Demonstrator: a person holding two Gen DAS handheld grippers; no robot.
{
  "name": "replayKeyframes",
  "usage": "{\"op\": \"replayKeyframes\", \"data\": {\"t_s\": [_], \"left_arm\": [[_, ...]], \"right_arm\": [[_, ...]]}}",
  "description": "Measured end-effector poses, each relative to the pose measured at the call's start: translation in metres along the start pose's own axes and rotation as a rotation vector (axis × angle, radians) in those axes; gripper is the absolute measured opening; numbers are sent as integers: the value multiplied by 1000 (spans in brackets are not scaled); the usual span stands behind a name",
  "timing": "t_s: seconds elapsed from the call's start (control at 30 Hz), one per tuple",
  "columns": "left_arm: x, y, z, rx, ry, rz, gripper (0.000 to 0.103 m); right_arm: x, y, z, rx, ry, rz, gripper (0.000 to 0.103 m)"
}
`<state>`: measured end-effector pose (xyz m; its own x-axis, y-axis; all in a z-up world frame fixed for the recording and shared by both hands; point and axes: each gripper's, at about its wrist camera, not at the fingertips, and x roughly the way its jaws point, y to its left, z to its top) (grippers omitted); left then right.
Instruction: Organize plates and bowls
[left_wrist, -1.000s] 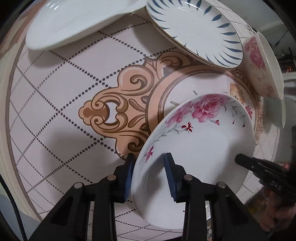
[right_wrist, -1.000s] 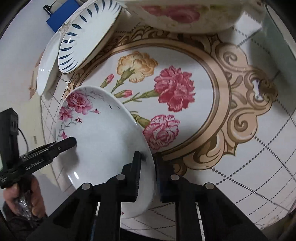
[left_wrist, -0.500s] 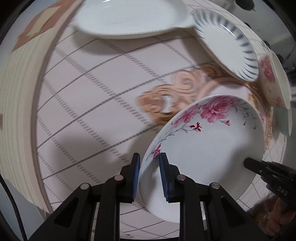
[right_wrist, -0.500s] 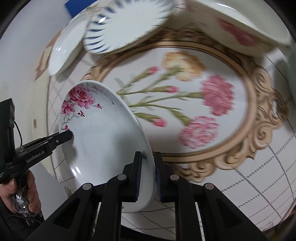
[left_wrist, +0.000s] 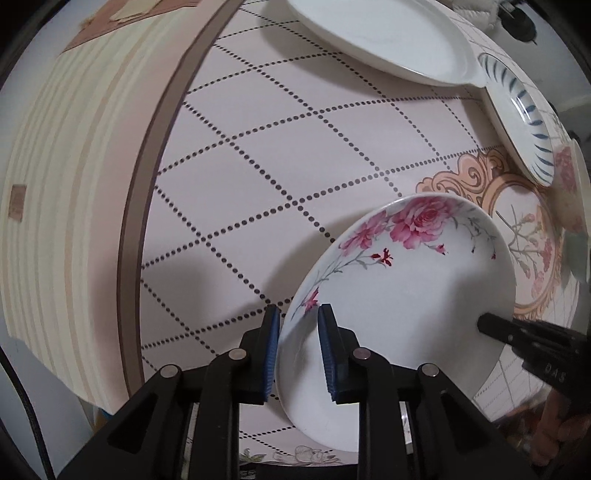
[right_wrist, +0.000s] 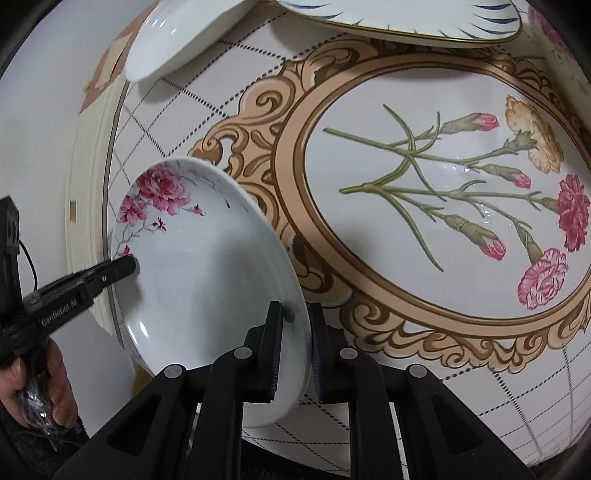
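A white rose plate (left_wrist: 406, 295) (right_wrist: 207, 266) with pink flowers hangs tilted above the table, held from both sides. My left gripper (left_wrist: 297, 332) is shut on its left rim, blue pads on either face. My right gripper (right_wrist: 295, 325) is shut on the opposite rim. Each wrist view shows the other gripper's fingertips (left_wrist: 495, 326) (right_wrist: 118, 267) at the plate's far edge. A plain white plate (left_wrist: 376, 33) (right_wrist: 170, 44), a blue-striped plate (left_wrist: 524, 118) (right_wrist: 406, 18) and a floral bowl (left_wrist: 569, 192) rest on the table beyond.
The tablecloth has a dotted diamond grid (left_wrist: 295, 147) and a carnation medallion (right_wrist: 443, 184). Its brown border (left_wrist: 147, 184) marks the table's left edge, with striped cloth hanging over. A hand (right_wrist: 55, 387) holds the left gripper's grip.
The left jaws narrowed onto the plate's rim. Both grippers carried the rose plate away from the medallion toward the table's bordered left edge; the other dishes slid right and farther off.
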<state>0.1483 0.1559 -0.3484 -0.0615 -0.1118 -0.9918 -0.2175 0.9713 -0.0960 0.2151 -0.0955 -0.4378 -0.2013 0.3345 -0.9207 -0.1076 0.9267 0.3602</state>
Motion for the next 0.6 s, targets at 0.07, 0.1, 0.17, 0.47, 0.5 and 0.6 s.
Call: {"op": "replayKeyframes", "data": {"t_s": [0.07,0.1,0.17,0.47,0.5,0.6], "left_arm": [[-1,3,3,30,18,-21,20],[-2,4,6,45,22,-27,21],[-8,15,21,68,24,-36,25],[-57,63,109,59,-18,-110,50],[-51,73,123,54,-27,-125,59],[-54,81,172,49,-82,-113,63]], "right_arm": [[2,1,3,31,7,0,17],[2,-2,3,50,7,-2,18],[-6,-6,0,77,-1,-34,27],[-90,-15,23,265,-236,74,84],[-93,-13,30,292,-244,108,84],[-84,-2,61,356,-253,212,84]]}}
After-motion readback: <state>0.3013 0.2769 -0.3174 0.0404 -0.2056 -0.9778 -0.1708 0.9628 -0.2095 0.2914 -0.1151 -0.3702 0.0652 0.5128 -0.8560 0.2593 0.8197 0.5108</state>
